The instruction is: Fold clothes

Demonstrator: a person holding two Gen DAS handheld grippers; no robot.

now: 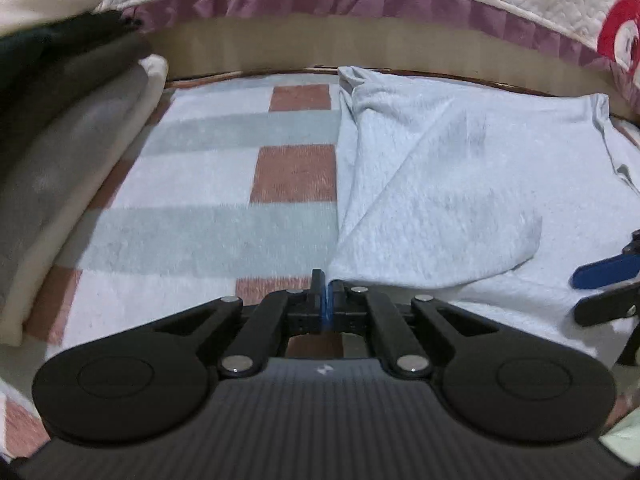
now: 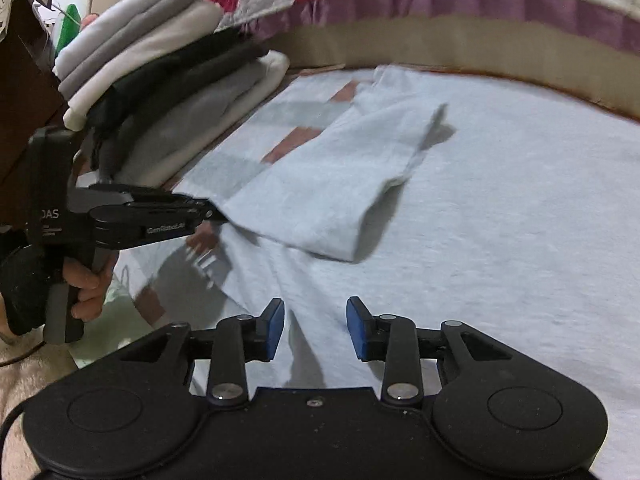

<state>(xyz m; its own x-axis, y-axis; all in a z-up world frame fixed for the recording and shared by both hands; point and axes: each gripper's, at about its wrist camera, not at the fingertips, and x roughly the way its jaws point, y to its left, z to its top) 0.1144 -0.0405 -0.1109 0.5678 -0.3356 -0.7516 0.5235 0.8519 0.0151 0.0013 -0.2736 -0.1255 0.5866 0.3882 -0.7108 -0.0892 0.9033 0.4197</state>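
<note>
The pale grey garment (image 1: 432,184) lies spread on a checked towel (image 1: 224,184) over the bed, one flap already turned inward on top of the rest. In the left wrist view, the left gripper (image 1: 326,292) has its jaws clenched on the near corner of that flap, most likely to carry the corner across for the next fold; a stack of folded clothes (image 1: 60,160) sits at the left edge of the towel, probably the finished pile, and the blue tips of the other tool show at the far right. In the right wrist view, the right gripper (image 2: 316,328) hovers over the flat lower part of the garment with its jaws released and nothing between them, seemingly lining up for a second corner. A hand (image 2: 86,280) holds the left tool, pinching the flap's edge. No container is in either view.
</note>
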